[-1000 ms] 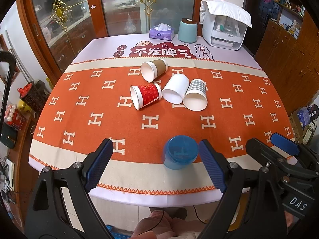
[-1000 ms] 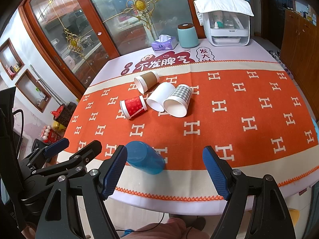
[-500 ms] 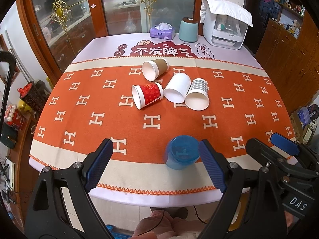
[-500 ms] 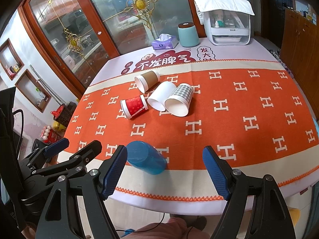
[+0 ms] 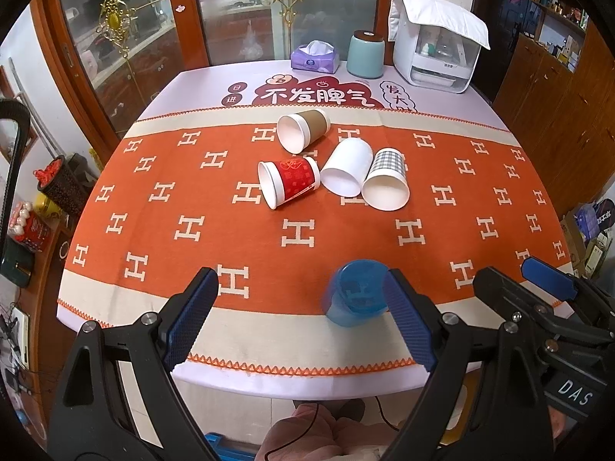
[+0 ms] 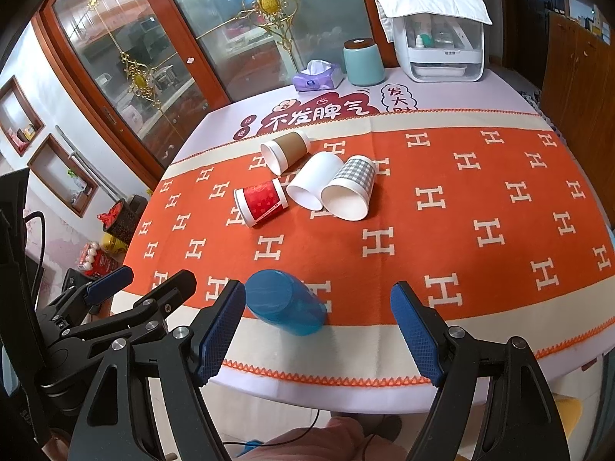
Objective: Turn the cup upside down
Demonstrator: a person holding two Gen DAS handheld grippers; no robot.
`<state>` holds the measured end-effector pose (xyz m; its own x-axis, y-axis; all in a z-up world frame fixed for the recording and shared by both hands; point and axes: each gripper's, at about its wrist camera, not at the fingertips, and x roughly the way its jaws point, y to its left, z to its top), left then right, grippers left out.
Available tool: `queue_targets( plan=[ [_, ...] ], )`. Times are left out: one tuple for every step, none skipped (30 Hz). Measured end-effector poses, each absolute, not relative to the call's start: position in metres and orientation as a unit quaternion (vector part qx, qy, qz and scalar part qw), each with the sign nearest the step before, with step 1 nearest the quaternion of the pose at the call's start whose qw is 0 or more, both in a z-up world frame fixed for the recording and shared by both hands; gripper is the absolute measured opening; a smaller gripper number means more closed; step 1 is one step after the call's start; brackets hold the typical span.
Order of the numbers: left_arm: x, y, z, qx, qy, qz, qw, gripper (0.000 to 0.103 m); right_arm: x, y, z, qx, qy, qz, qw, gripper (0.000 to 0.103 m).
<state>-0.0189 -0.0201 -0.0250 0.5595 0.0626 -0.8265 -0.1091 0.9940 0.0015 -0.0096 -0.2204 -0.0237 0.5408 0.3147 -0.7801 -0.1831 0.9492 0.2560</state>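
Observation:
A blue plastic cup (image 5: 357,292) lies on its side near the table's front edge; it also shows in the right wrist view (image 6: 284,301). Four paper cups lie on their sides mid-table: a red one (image 5: 290,180), a brown one (image 5: 301,128), a white one (image 5: 346,171) and a checked one (image 5: 386,178). My left gripper (image 5: 303,315) is open, the blue cup just inside its right finger (image 5: 407,326). My right gripper (image 6: 319,330) is open, the blue cup near its left finger (image 6: 221,330).
An orange patterned cloth (image 5: 192,226) covers the table. At the far edge stand a purple tissue box (image 5: 313,55), a teal canister (image 5: 365,53) and a white appliance (image 5: 438,44). Glass cabinet doors stand behind, wooden cabinets on the right.
Both grippers have drifted slightly; the table and cups sit a little lower in each view. The blue cup stays on its side. Both grippers stay open.

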Motion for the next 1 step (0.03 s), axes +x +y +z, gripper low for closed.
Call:
queue_targets(
  plan=[
    [-0.0176, -0.0180, -0.0248, -0.025, 0.468, 0.048, 0.882, 0.086, -0.0095, -0.2202, -0.0240, 0.072, 0.458, 0.142, 0.874, 0.079]
  ],
)
